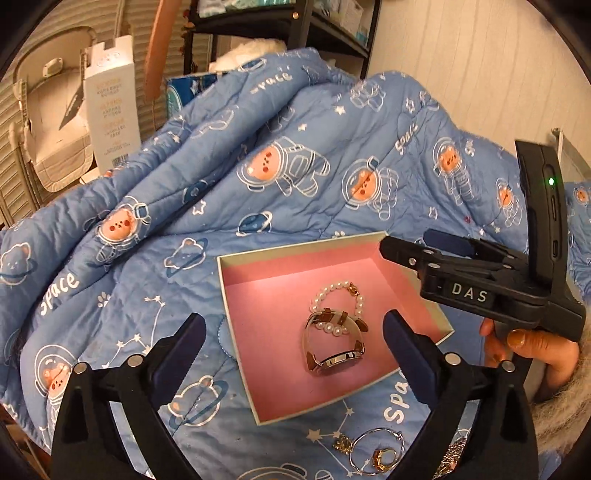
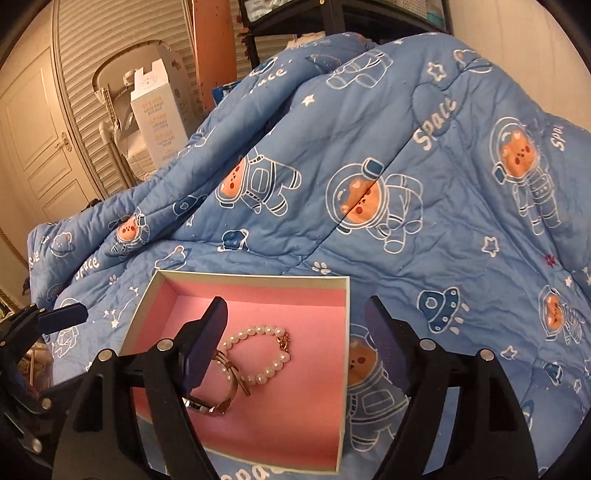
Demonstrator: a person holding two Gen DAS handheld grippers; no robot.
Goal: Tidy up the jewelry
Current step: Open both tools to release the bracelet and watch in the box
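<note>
An open box (image 1: 295,246) with a pink lining lies on the blue quilt. Inside it a pearl bracelet (image 1: 332,288) rests against a watch (image 1: 340,360) with a brown strap. My left gripper (image 1: 295,330) hovers above the watch, open, with nothing touching its pads. My right gripper (image 1: 406,240) comes in from the right over the box's far corner. In the right wrist view the right gripper (image 2: 295,310) is open over the box (image 2: 255,275), its left finger covering part of the watch (image 2: 207,404); the pearl bracelet (image 2: 258,329) lies clear of both fingers.
Loose jewelry lies on the quilt (image 1: 258,206) near the box's front: a thin hoop (image 1: 373,434), a gold ring (image 1: 382,459) and a gold chain (image 1: 341,443). A hand (image 1: 532,343) holds the right gripper. A white carton (image 1: 110,103) and dark shelving (image 1: 295,29) stand behind.
</note>
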